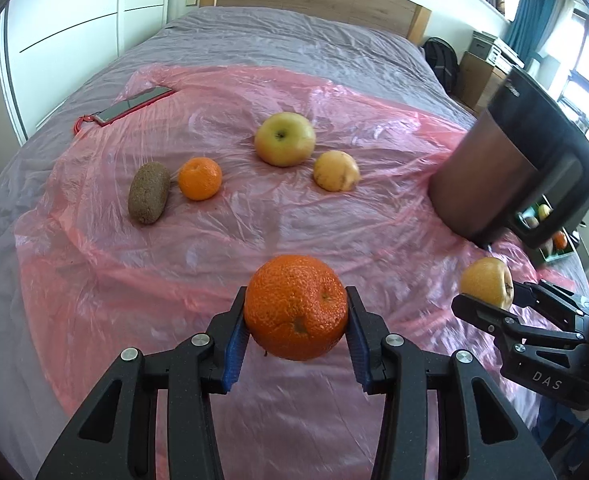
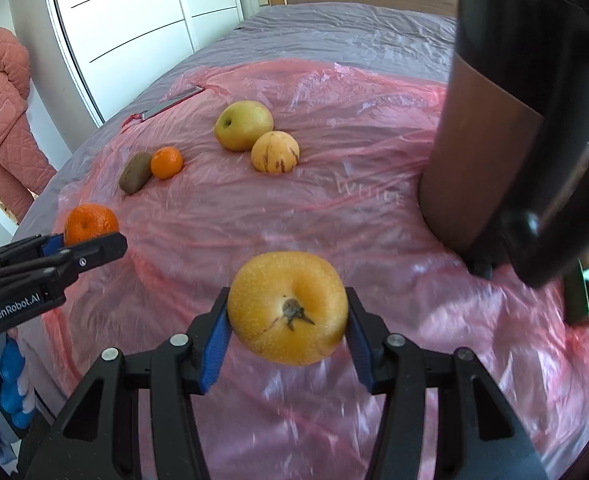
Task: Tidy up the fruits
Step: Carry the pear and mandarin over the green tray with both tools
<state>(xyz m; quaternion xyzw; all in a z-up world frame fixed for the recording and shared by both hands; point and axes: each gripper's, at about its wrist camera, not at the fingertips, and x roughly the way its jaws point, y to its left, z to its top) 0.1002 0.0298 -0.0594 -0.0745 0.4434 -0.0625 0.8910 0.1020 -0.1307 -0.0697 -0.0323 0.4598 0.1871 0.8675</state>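
Both wrist views look forward and down, close over the bed (image 1: 254, 32); both share the pink sheet (image 1: 222, 240) and its fruit.

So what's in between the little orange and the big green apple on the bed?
No fruit, only crinkly pink plastic sheet shows between the little orange and the green apple. The left wrist view shows it best; the right wrist view agrees.

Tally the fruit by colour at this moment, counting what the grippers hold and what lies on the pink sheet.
Orange: 2, the large orange and the small mandarin
Yellow-green: 3, the apple, the streaked yellow fruit and the golden pear
Brown: 1, the kiwi
Total: 6
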